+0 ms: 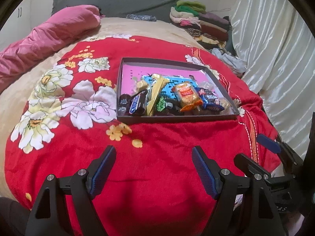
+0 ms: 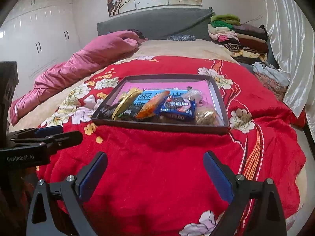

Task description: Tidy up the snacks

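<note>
A shallow dark box [image 1: 177, 118] with a pink and blue floor lies on the red flowered blanket [image 1: 157, 137]. Several wrapped snacks are piled along its near side: an orange pack [image 1: 187, 96], a blue cookie pack [image 1: 211, 100], a gold stick pack [image 1: 156, 94] and a dark candy bar [image 1: 137, 102]. The box also shows in the right wrist view [image 2: 161, 126], with the blue cookie pack [image 2: 175, 108] near its middle. My left gripper [image 1: 153, 153] is open and empty, short of the box. My right gripper [image 2: 155, 159] is open and empty too.
A pink quilt [image 1: 49, 37] lies rolled at the left of the bed. A stack of folded clothes [image 1: 204, 23] stands at the back right by the grey headboard [image 2: 153, 23]. A white curtain [image 1: 275, 49] hangs on the right. White wardrobes [image 2: 39, 35] stand at left.
</note>
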